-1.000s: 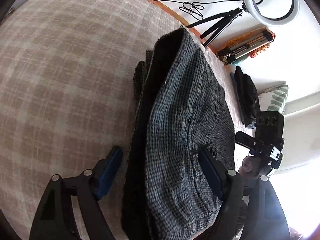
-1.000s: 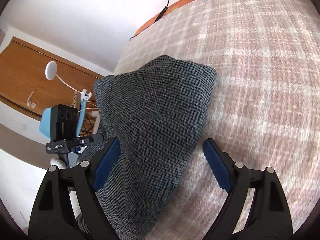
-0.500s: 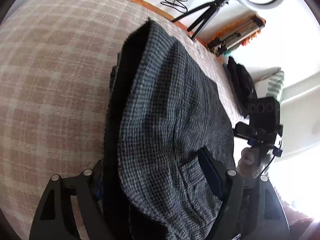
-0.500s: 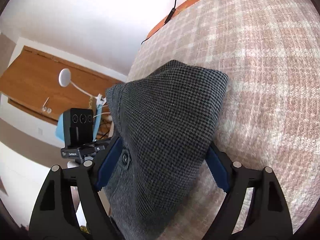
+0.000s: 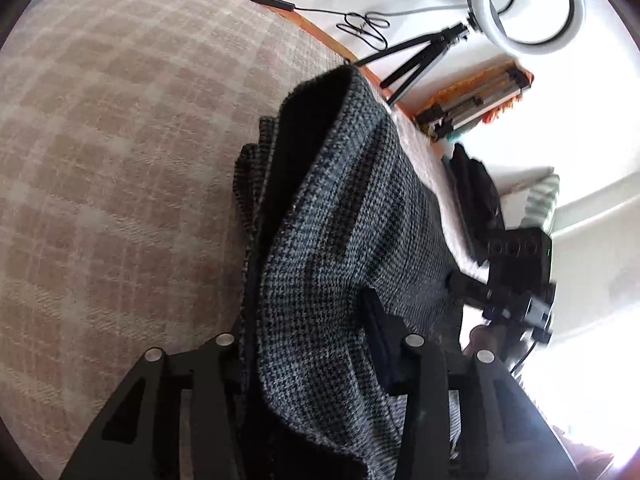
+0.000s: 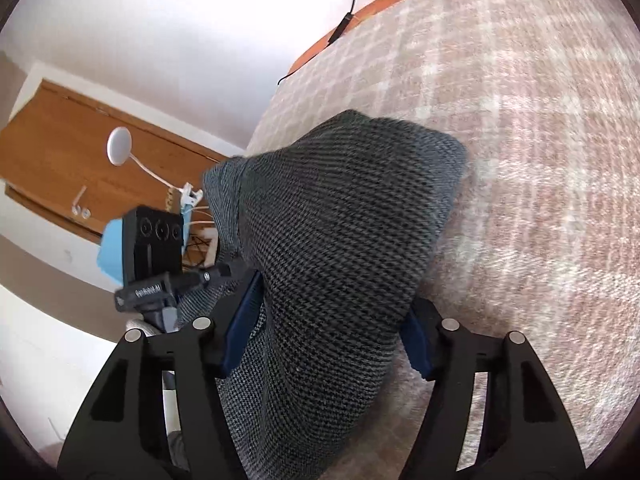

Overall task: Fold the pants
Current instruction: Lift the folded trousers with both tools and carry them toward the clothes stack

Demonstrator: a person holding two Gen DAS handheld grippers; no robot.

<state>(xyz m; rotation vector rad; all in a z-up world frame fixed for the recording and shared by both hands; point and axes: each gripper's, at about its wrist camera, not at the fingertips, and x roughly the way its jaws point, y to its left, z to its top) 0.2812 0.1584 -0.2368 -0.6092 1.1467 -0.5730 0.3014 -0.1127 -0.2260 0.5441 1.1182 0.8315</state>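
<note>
The pants [image 5: 352, 248] are gray with tiny dark checks. They lie folded in a thick stack on a bed with a tan plaid blanket [image 5: 120, 160].

In the left wrist view, the left gripper [image 5: 308, 344] comes in from 6 o'clock. Its fingers [image 5: 380, 344] squeeze the near end of the pants. The open, dark end of the stack points to 12 o'clock.

In the right wrist view, the right gripper [image 6: 332, 328] also comes in from 6 o'clock. Its blue fingers [image 6: 244, 320] press on both sides of the pants [image 6: 344, 240] and pinch them. The folded end points to 1 o'clock.

A ring light [image 5: 532, 4] on a small stand is at 1 o'clock in the left view. A black camera [image 6: 154, 248] sits at 9 o'clock in the right view.
</note>
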